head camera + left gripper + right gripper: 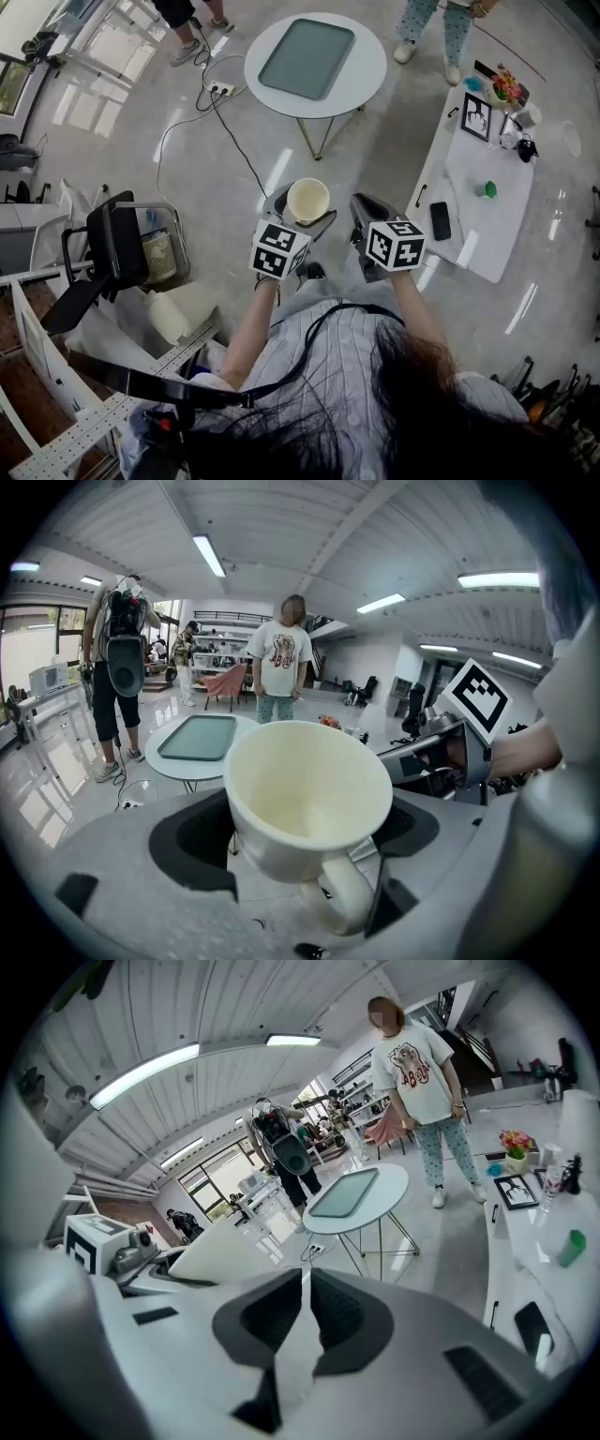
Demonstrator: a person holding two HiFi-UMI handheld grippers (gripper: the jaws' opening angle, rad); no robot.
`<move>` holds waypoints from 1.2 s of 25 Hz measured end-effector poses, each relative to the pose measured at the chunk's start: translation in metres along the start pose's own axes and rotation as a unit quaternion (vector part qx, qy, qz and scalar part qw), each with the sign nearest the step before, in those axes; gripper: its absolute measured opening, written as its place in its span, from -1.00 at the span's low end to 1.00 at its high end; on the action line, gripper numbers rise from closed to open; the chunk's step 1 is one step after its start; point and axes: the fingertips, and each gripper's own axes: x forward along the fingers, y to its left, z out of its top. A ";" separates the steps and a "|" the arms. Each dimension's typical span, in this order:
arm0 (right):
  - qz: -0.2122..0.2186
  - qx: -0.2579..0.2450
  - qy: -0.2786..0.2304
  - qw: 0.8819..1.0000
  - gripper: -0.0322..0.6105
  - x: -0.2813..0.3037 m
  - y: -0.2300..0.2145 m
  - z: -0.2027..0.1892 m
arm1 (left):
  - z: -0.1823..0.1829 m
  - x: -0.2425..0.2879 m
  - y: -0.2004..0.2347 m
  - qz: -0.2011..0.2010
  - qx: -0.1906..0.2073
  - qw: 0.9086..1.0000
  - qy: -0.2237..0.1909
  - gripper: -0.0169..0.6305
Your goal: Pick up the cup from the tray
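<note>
The cream ceramic cup (pixel 307 200) is pinched at its lower body between the jaws of the left gripper (pixel 302 846), mouth up, handle turned back towards that gripper. The grey-green rectangular tray (pixel 307 58) on the round white table (pixel 370 75) lies well ahead, apart from the cup, so the lift is judged done. The right gripper (pixel 306 1312) is pressed together on nothing, just right of the cup.
</note>
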 end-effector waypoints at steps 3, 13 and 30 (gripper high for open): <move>-0.008 0.003 -0.011 1.000 -0.76 -0.006 0.015 -0.012 | -0.015 -0.017 -0.003 -0.009 0.003 1.000 0.000 0.43; -0.019 -0.006 -0.032 0.999 -0.76 -0.028 0.058 -0.053 | -0.053 -0.065 -0.009 -0.021 0.012 1.000 0.000 0.43; -0.019 -0.036 -0.035 0.999 -0.76 -0.057 0.087 -0.085 | -0.077 -0.098 -0.034 -0.028 0.009 1.000 -0.003 0.43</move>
